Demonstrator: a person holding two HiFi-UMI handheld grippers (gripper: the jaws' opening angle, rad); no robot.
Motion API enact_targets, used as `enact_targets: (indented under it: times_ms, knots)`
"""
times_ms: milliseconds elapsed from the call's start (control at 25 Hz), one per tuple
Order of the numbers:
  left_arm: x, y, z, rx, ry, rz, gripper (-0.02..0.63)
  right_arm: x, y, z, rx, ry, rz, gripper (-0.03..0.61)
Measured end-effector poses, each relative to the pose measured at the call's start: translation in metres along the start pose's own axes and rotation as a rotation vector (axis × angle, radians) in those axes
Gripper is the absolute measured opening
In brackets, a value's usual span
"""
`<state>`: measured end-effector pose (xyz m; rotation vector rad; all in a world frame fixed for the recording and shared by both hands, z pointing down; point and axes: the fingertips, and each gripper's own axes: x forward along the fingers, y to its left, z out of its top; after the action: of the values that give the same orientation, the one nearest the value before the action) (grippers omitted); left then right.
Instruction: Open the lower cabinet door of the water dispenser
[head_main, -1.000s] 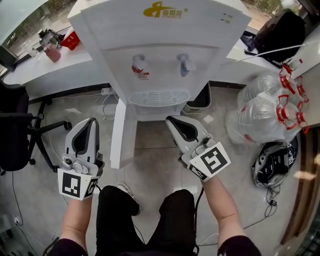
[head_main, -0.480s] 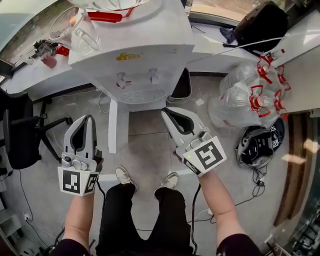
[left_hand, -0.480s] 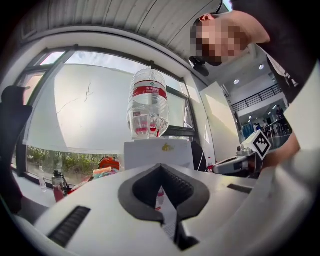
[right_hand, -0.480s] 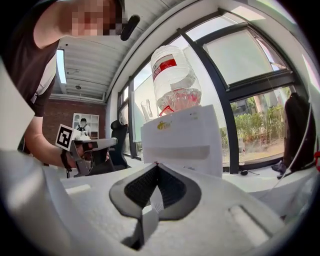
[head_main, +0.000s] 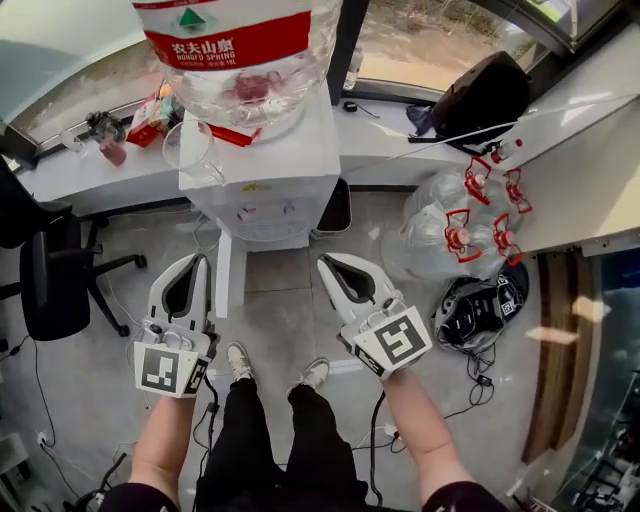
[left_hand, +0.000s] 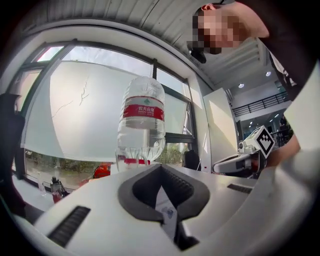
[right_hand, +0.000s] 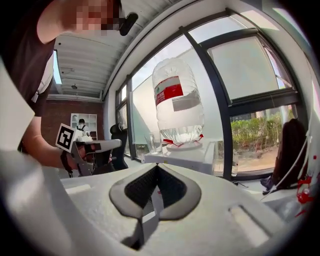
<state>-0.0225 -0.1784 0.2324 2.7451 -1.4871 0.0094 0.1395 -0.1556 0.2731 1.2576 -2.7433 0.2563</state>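
Stands up from a low squat and sees it all from higher up. Lifts the left gripper (head_main: 194, 260) and the right gripper (head_main: 329, 264) up too, high off the floor (head_main: 280, 322) and further back from the water dispenser (head_main: 268, 188). Looks down on the dispenser's top now, with the big water bottle (head_main: 238, 58) in view, where a second ago only its white front shows. Shows both shoes (head_main: 240, 361) flat on the floor, not bent knees.
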Motion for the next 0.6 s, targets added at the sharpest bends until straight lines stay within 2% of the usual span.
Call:
enact_targets:
  times_ms: [160, 280, 440, 600]
  knots:
    - [-0.004, 0.002, 0.048, 0.000, -0.007, -0.038, 0.006, -0.008, 0.023, 0.044, 0.005, 0.000, -0.025, 0.005]
    - [-0.007, -0.002, 0.081, -0.030, -0.033, -0.080, 0.006, -0.018, 0.032, 0.078, 0.003, -0.005, -0.066, 0.005]
    - [-0.013, 0.001, 0.100, -0.047, -0.005, -0.112, 0.006, -0.025, 0.033, 0.115, -0.016, 0.007, -0.144, 0.005]
    - [-0.018, 0.004, 0.137, -0.052, -0.044, -0.132, 0.006, -0.031, 0.039, 0.154, -0.026, -0.020, -0.196, 0.005]
